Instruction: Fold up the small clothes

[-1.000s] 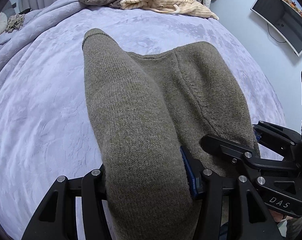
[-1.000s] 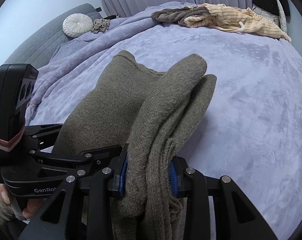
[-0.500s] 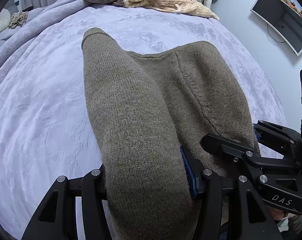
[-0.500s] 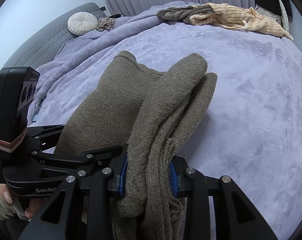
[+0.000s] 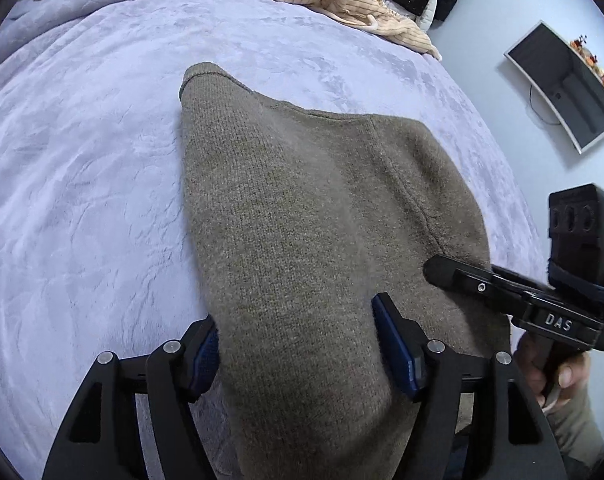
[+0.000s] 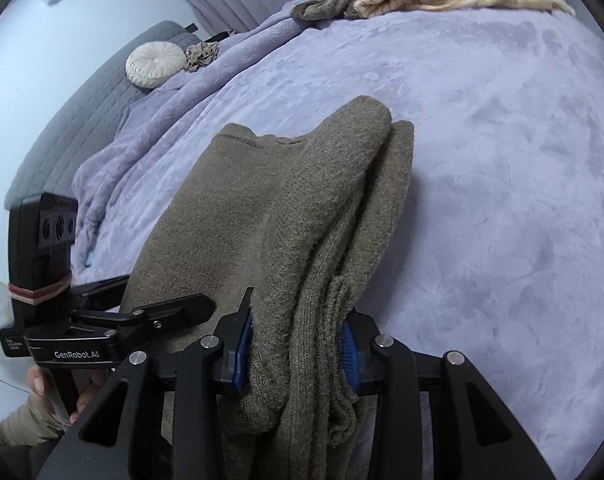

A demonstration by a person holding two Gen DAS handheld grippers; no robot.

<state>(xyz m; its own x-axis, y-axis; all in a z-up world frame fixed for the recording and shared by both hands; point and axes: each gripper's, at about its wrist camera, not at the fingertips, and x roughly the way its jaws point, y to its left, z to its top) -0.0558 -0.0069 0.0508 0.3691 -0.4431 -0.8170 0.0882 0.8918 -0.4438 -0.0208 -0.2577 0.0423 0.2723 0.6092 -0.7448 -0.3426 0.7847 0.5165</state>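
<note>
Over lavender bedspread [image 5: 82,200]: olive sweater [image 5: 302,240] clamped in left gripper [image 5: 302,356], right gripper [image 6: 298,344]; apparently folded.

A home bedroom — lilac bedspread [image 6: 501,160], padded headboard [image 6: 82,120] (grey), round cushion [image 6: 154,64].

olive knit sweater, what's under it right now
Lavender plush bedspread shows all around the olive knit sweater, held by the left gripper and right gripper. Directly beneath, the sweater hides everything.

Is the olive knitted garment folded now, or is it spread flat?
Folded: the olive knitted garment shows several stacked layers at the right gripper, doubled edges on top.
</note>
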